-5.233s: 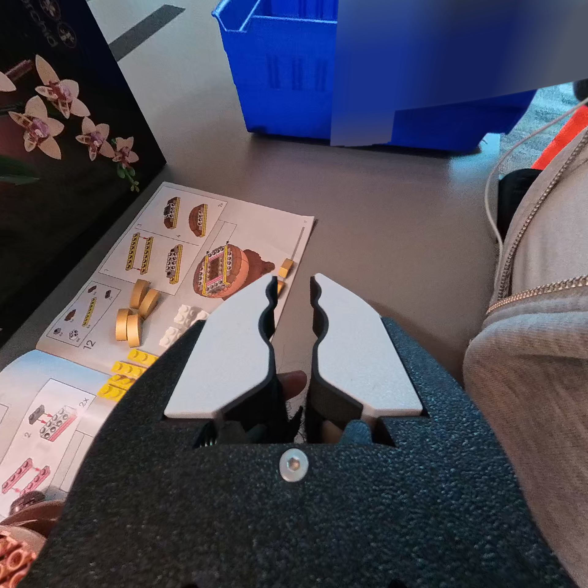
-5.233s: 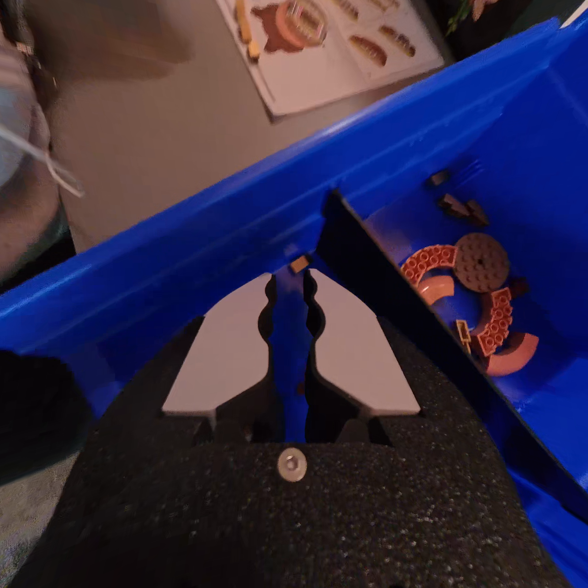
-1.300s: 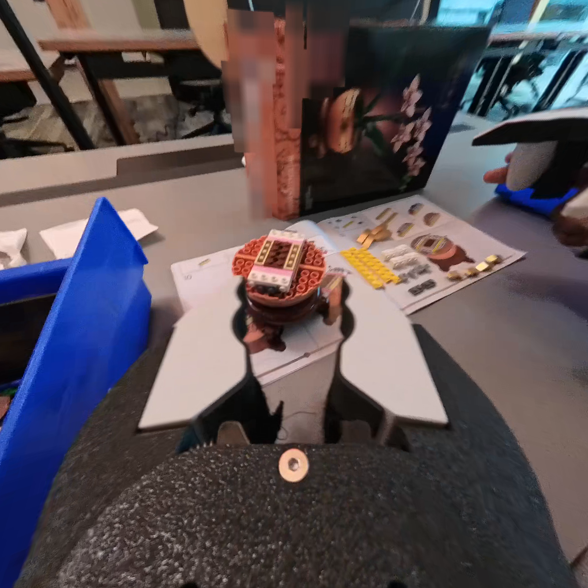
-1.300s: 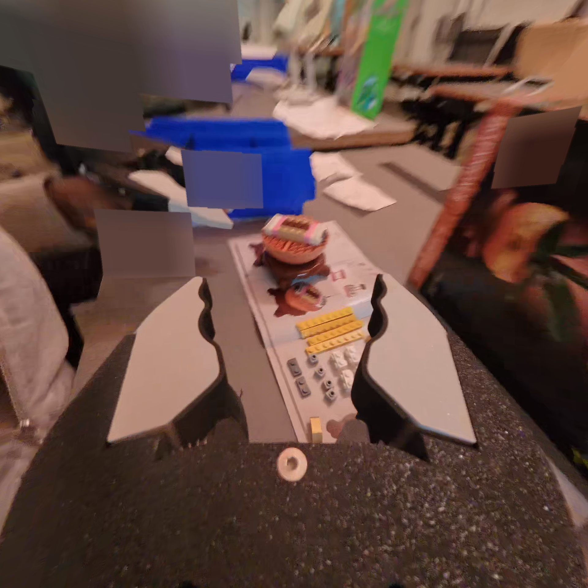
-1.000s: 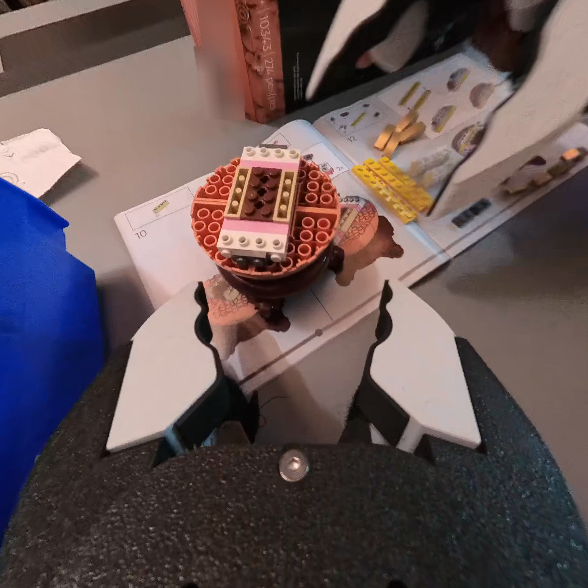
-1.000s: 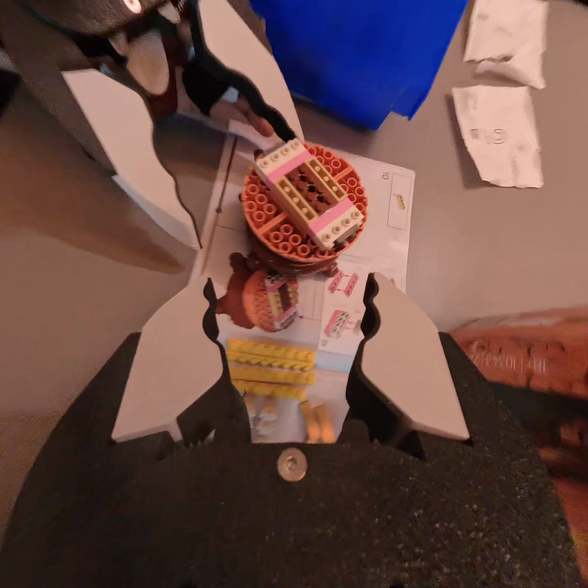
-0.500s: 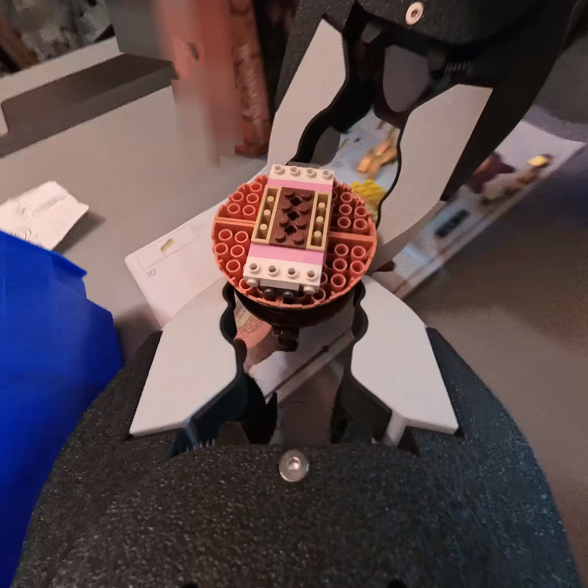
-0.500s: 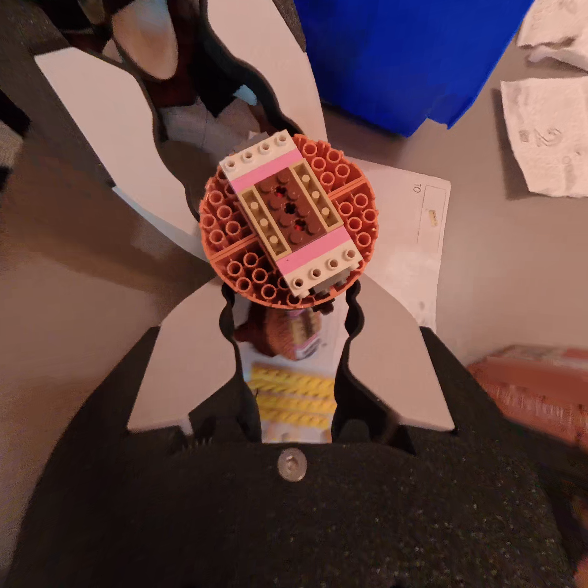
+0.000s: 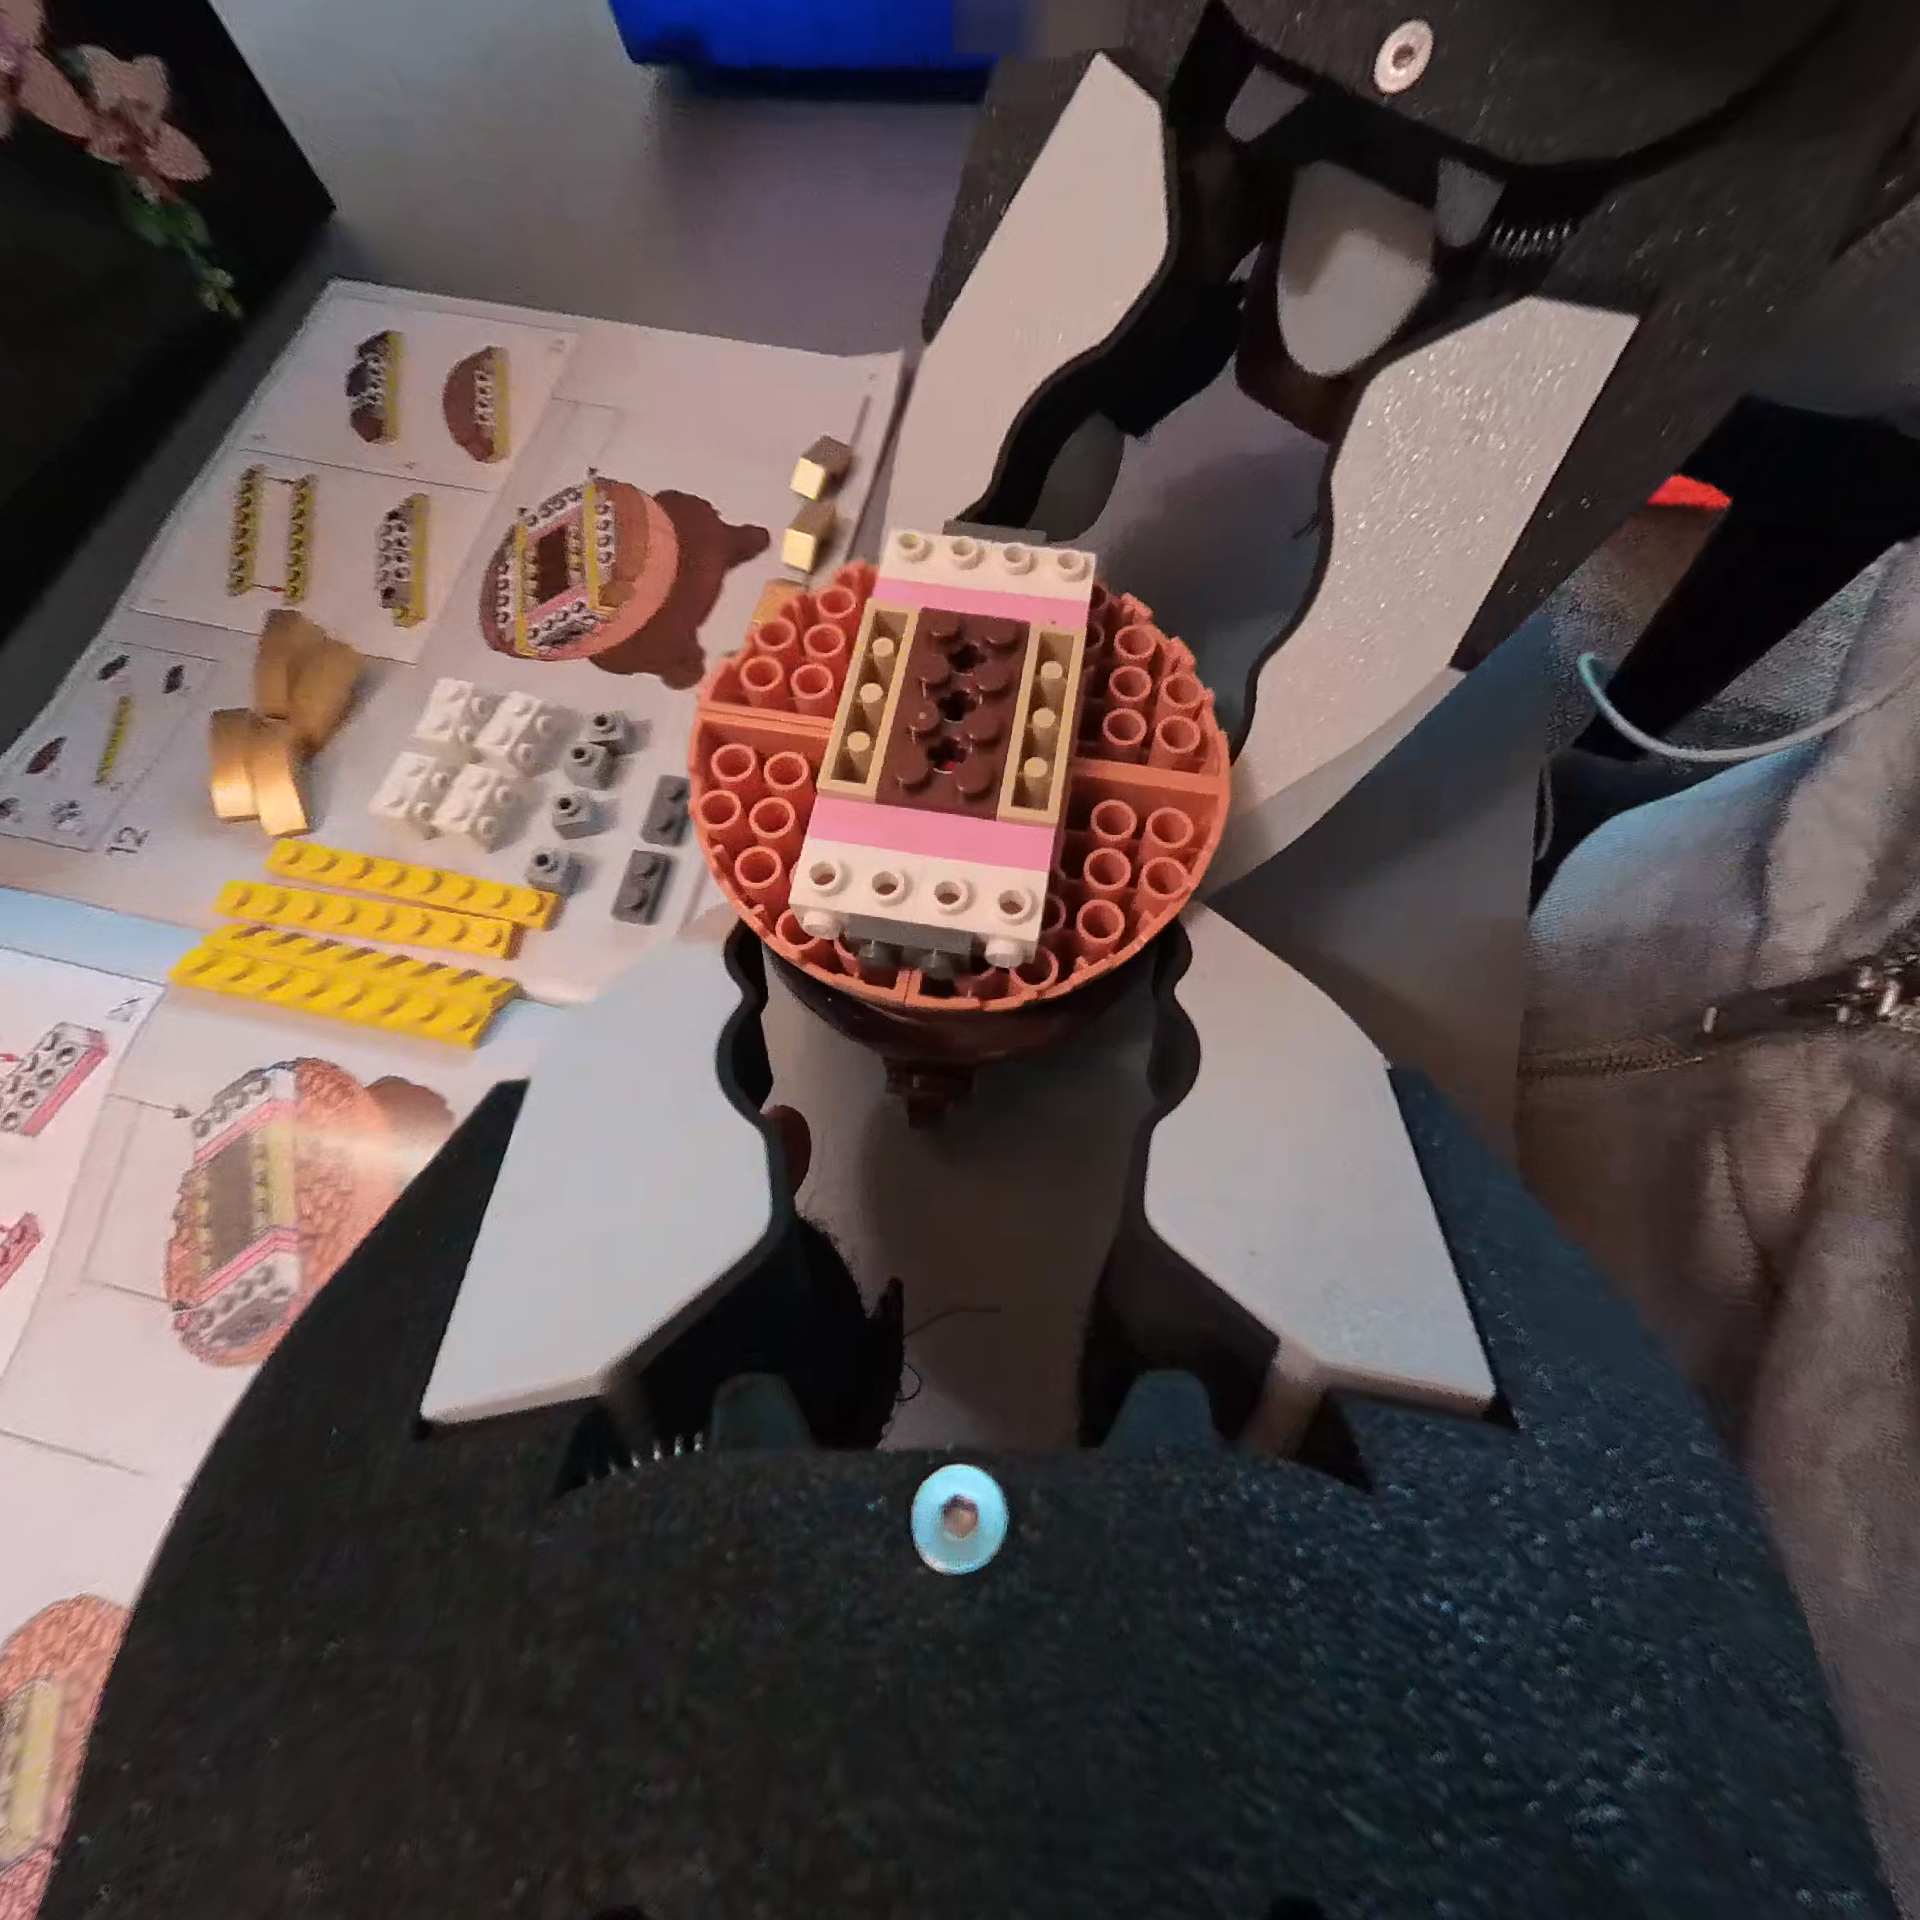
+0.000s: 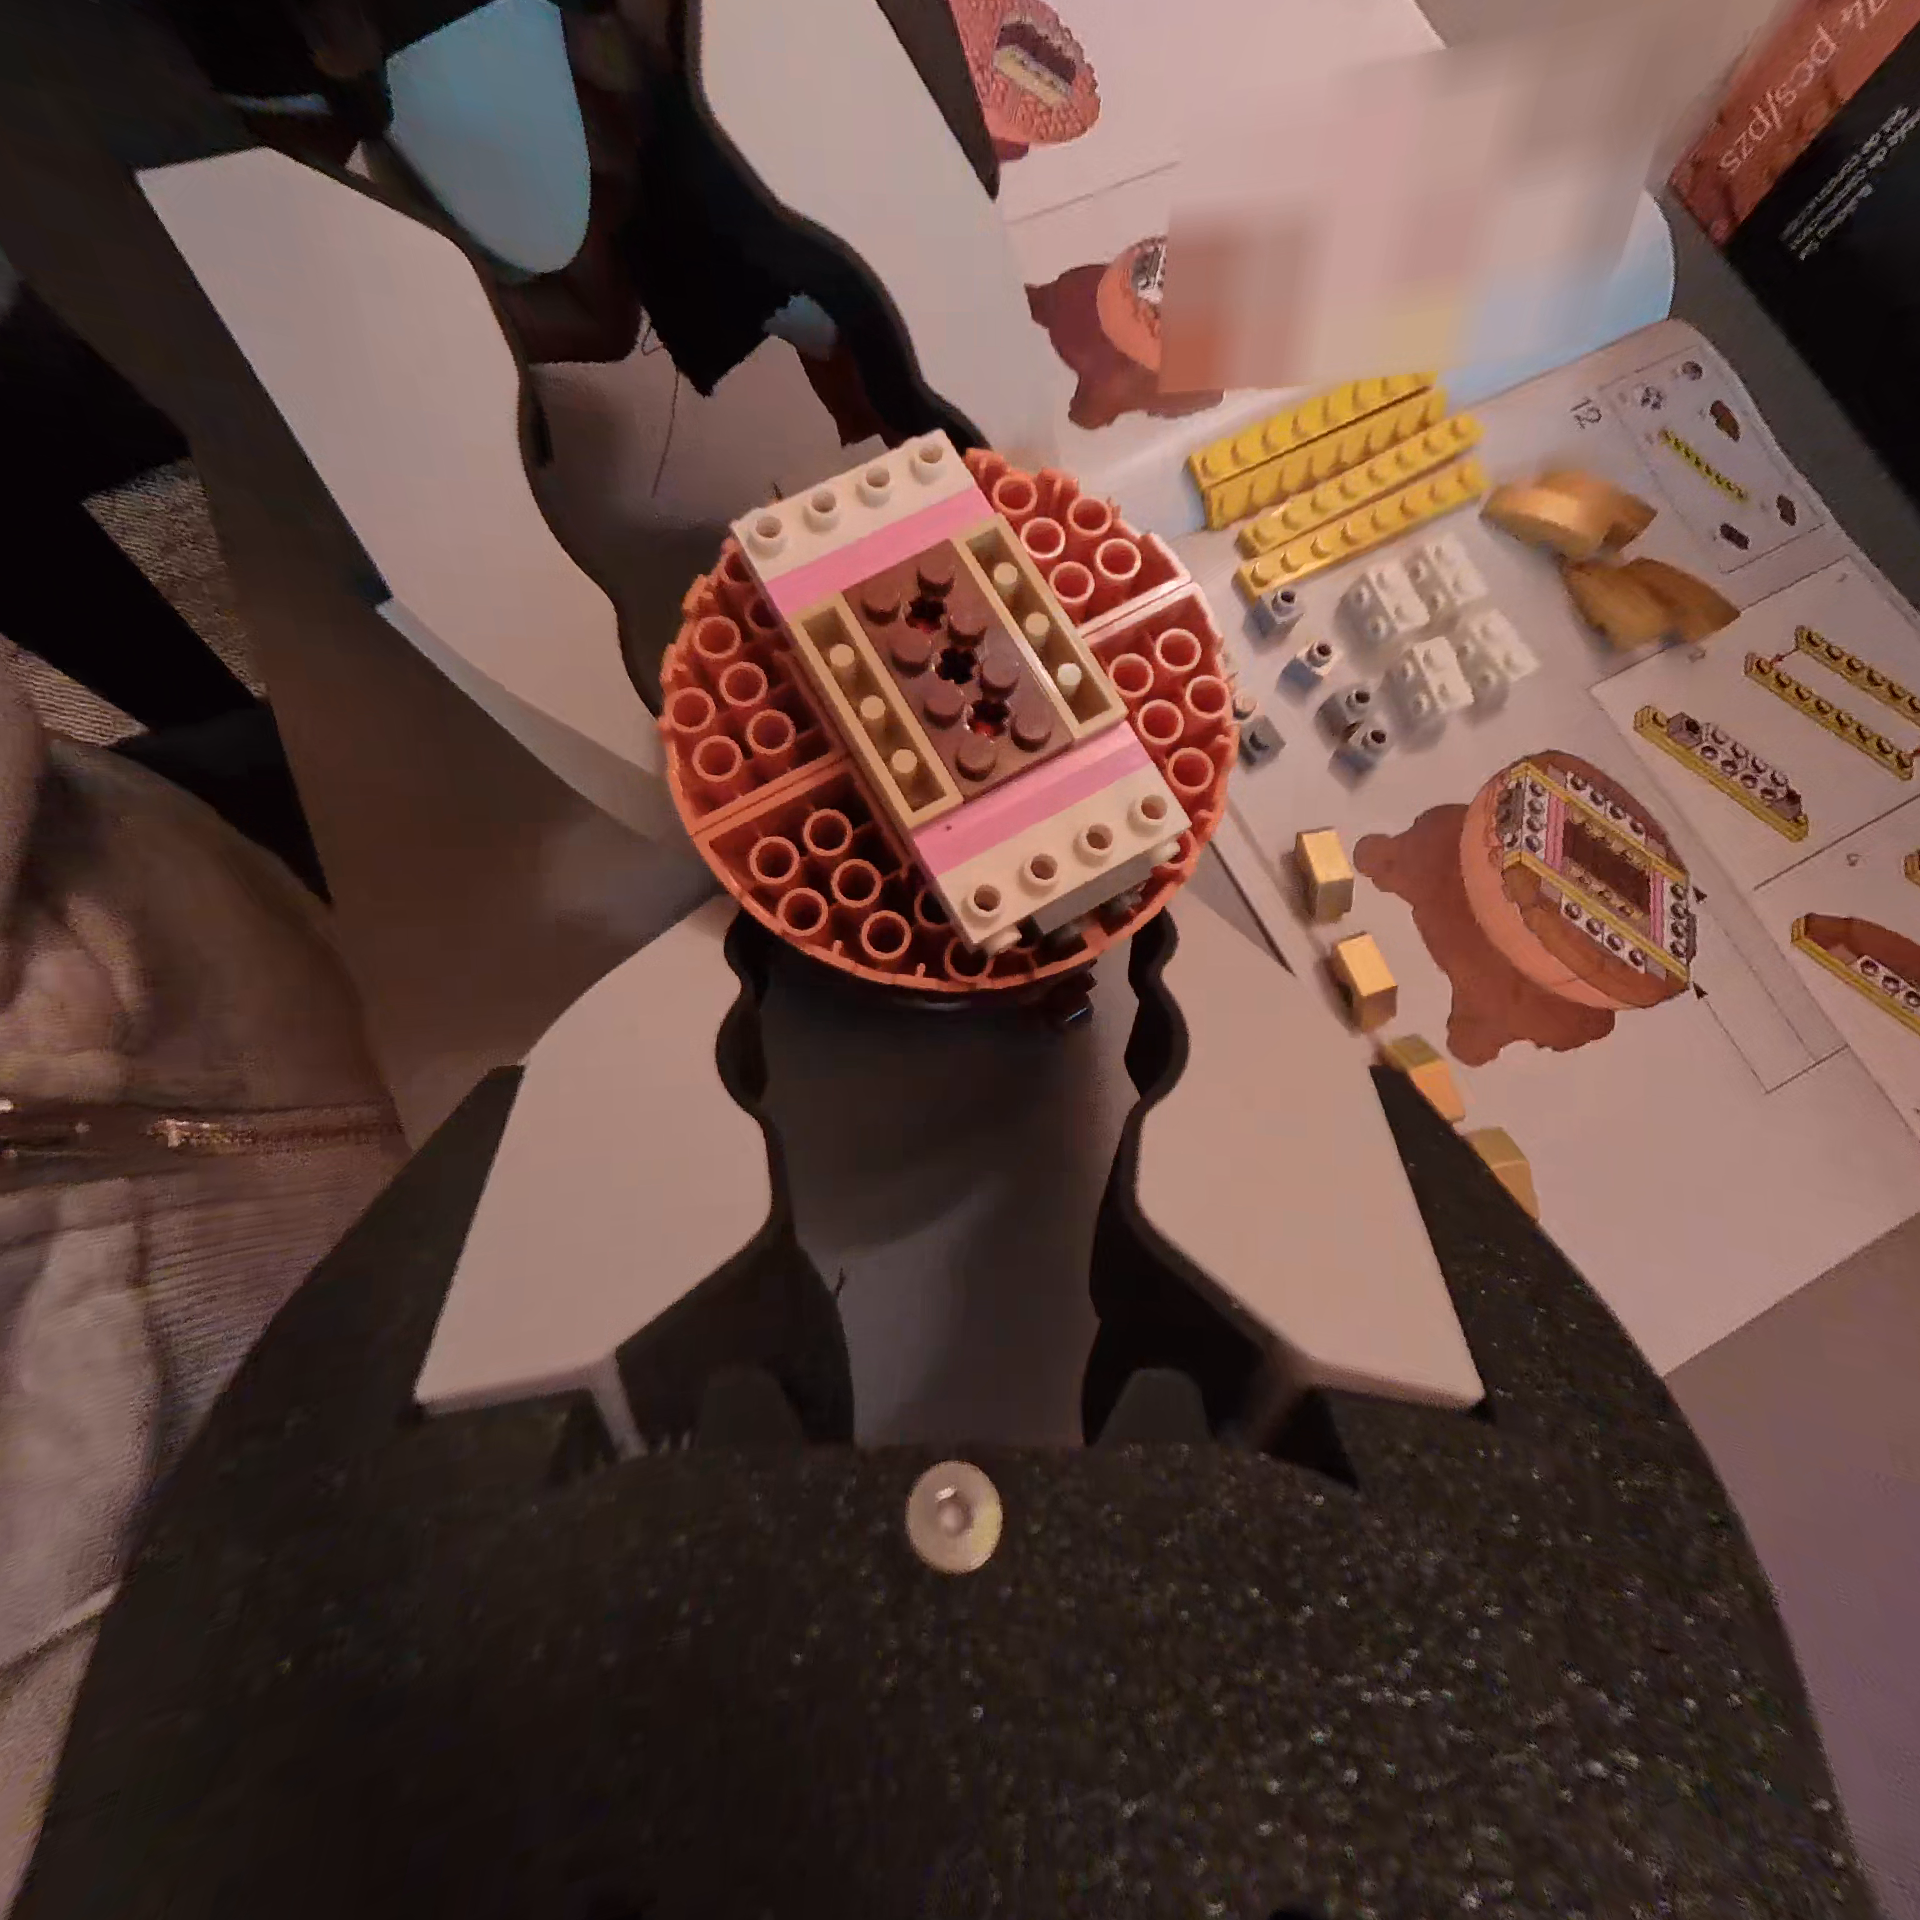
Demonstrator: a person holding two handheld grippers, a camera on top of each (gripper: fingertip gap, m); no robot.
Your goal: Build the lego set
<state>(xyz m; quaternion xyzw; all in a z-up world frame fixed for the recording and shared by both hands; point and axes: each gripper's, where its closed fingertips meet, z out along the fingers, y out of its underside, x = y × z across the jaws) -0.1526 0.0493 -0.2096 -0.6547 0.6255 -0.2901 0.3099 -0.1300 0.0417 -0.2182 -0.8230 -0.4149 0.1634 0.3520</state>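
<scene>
We hold the round lego build (image 9: 961, 769) between both grippers above the worktop (image 9: 623, 156). The left gripper (image 9: 956, 997) and right gripper (image 10: 951, 982) each have fingers closed on its dark base, from opposite sides. Half a second ago it sat over the printed instruction booklet (image 9: 665, 395); now it hangs beside it. Yellow strips (image 9: 364, 935) lie on the page; we leave its writing unread.

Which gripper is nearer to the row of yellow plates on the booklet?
Left. The left gripper has the yellow plates just beside its jaws; the right gripper comes in from the far side of the round build.
</scene>
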